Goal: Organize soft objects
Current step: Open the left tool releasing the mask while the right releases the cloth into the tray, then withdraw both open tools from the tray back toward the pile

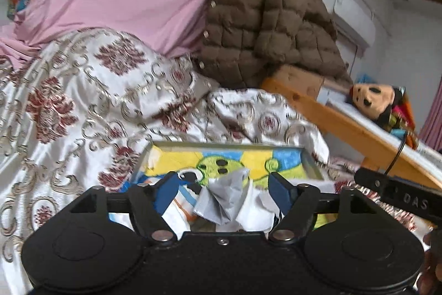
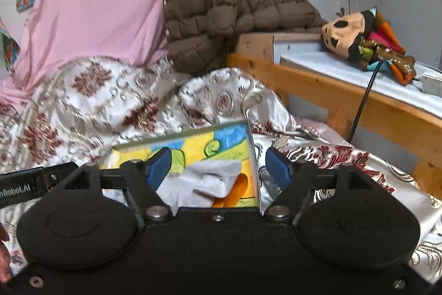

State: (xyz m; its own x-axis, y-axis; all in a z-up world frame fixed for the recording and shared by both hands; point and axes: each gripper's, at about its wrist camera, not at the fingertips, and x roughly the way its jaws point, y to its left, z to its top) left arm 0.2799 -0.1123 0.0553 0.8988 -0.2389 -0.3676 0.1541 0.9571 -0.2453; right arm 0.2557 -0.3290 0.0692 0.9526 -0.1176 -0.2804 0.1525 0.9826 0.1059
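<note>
- Left wrist view: left gripper has its jaws spread above the grey-white cloth, which lies in the cartoon-printed box; I judge it just dropped, with another soft item to fetch next.
- Right wrist view: right gripper is likewise spread over the cloth; the gripper body hides the box's near side.

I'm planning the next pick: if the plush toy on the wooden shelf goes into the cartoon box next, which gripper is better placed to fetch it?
Probably the right gripper. Its jaws stand open and empty, and the plush toy lies on its side of the box. The left gripper, also open, would have to cross past it.
</note>
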